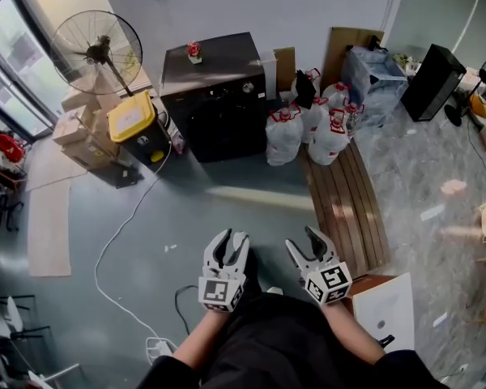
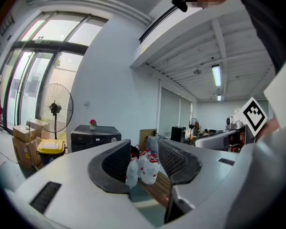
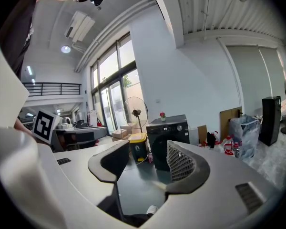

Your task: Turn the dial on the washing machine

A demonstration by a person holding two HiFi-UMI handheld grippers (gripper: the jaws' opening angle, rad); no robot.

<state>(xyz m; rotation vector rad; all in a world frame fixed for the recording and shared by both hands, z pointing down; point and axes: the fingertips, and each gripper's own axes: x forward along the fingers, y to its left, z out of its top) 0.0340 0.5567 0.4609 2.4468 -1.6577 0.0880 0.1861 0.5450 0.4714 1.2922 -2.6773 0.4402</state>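
The jaws of the left gripper [image 2: 143,165] are standing well apart with nothing between the pads, only the far floor and a cluster of white jugs [image 2: 144,168] showing through the gap. The jaws of the right gripper [image 3: 148,163] are likewise gaping and gripping nothing. In its own view the dark washing machine [image 3: 168,128] is sitting right over that gap, so this gripper is pointing almost straight at it. Both grippers are hovering low and close to the person's body at the near edge of the scene, side by side. The machine is standing against the far wall, well apart from both, with open floor [image 1: 227,209] lying between. It is flanked by a yellow-lidded bin [image 1: 132,120] and a standing fan [image 1: 97,49] on its left and by the jugs on its right. The dial [image 1: 248,88] is showing as a small pale round knob toward the right end of the machine's top control strip, though at this range it is too small to read its setting. It is facing out toward the person, so its turning axis is probably running level, from far to near. Neither hand is clearly nearer, but the right gripper is looking better lined up, since the left one is aiming at the jugs with the machine off to the left of its jaws. The approach is not yet made.
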